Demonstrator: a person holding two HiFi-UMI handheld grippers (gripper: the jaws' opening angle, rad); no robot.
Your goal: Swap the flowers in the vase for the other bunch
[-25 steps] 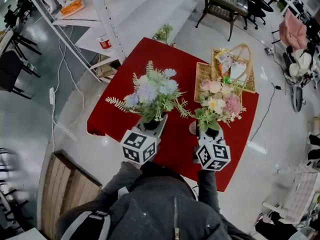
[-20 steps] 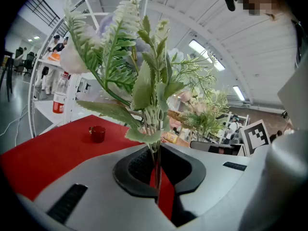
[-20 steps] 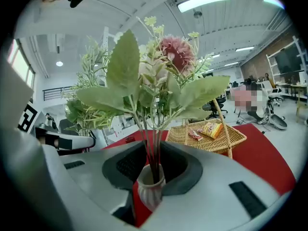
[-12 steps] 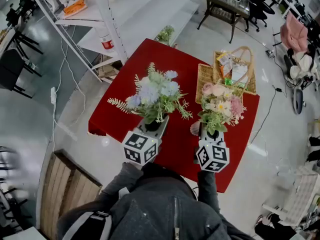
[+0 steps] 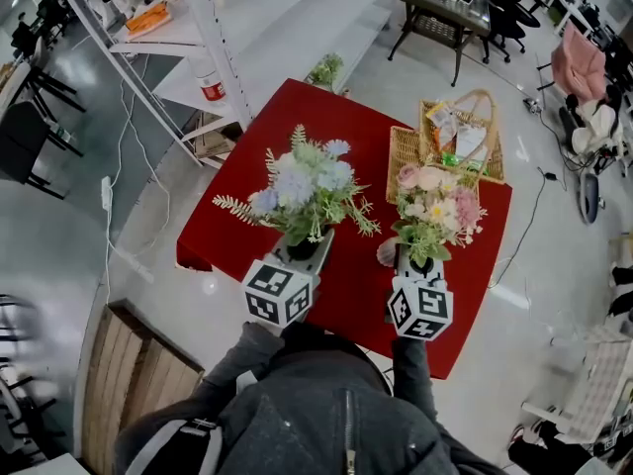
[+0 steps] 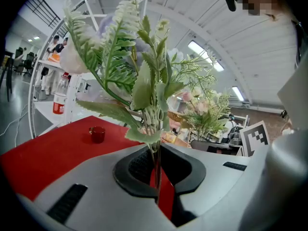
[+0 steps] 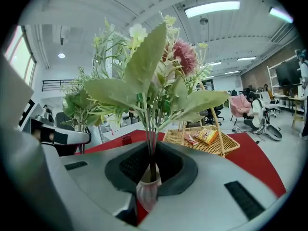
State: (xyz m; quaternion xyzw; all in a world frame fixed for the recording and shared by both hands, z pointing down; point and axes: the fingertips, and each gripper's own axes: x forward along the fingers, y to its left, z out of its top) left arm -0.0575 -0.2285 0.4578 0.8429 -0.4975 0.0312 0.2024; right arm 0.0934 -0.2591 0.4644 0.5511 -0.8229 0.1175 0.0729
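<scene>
My left gripper (image 5: 302, 247) is shut on the stems of a blue and white bunch (image 5: 302, 181), held upright over the red table (image 5: 341, 132). In the left gripper view the green stems (image 6: 155, 129) are pinched between the dark pads. My right gripper (image 5: 417, 261) has just been closing its jaws on the stems of the pink bunch (image 5: 435, 206). That bunch stands in a small pale vase (image 7: 147, 191). In the right gripper view the pads press on the stems (image 7: 151, 153) just above the vase's mouth.
A wicker basket (image 5: 404, 148) with snack packets sits on the table's far right. A small red cup (image 6: 96, 134) stands on the cloth farther back. White shelving (image 5: 213, 38) rises beyond the far left corner. A potted plant (image 5: 323, 67) sits on the floor behind the table.
The pink bunch stands a little tighter and straighter at the right gripper. The left gripper and the blue bunch have kept still.
</scene>
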